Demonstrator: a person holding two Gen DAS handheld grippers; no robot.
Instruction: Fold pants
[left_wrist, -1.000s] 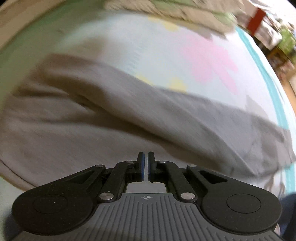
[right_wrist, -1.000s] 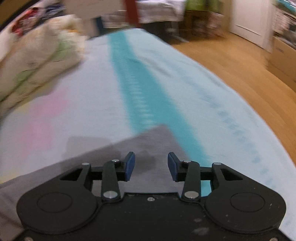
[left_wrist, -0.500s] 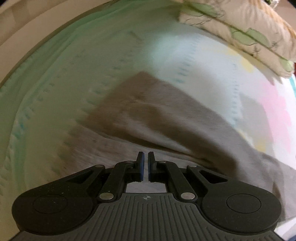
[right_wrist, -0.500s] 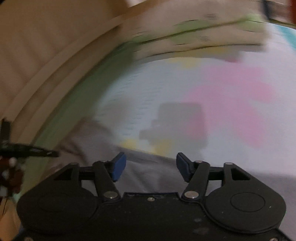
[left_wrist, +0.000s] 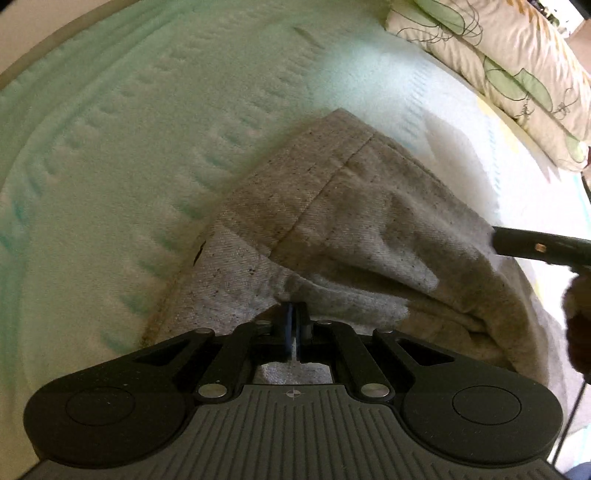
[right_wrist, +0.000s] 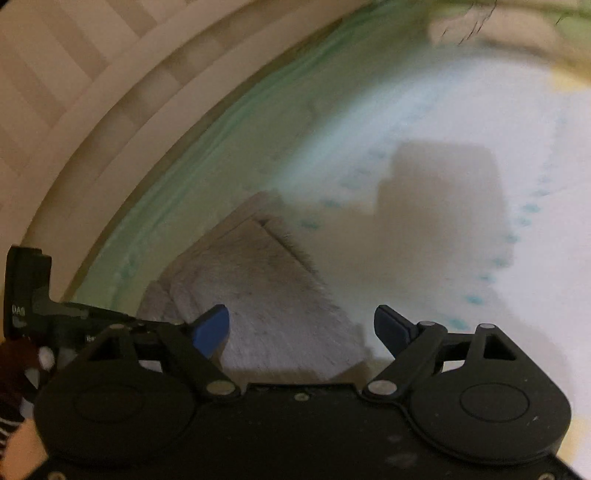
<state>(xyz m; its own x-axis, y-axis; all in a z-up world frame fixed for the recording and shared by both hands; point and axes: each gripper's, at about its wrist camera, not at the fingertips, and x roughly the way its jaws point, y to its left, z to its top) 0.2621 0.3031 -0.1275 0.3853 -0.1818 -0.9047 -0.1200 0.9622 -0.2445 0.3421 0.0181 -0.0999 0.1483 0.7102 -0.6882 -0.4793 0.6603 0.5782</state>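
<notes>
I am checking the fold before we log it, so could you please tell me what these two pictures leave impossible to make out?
- Left wrist view: the closed left claw and its body cover the near edge of the grey fabric pants, so any pinch of cloth is unclear.
- Right wrist view: motion blur smears the pants' layers.
- Right wrist view: the floral cream pillows are blurred and cut by the top edge.

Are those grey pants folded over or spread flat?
Folded over: one layer of the grey pants lies doubled on another, its hem atop.
</notes>
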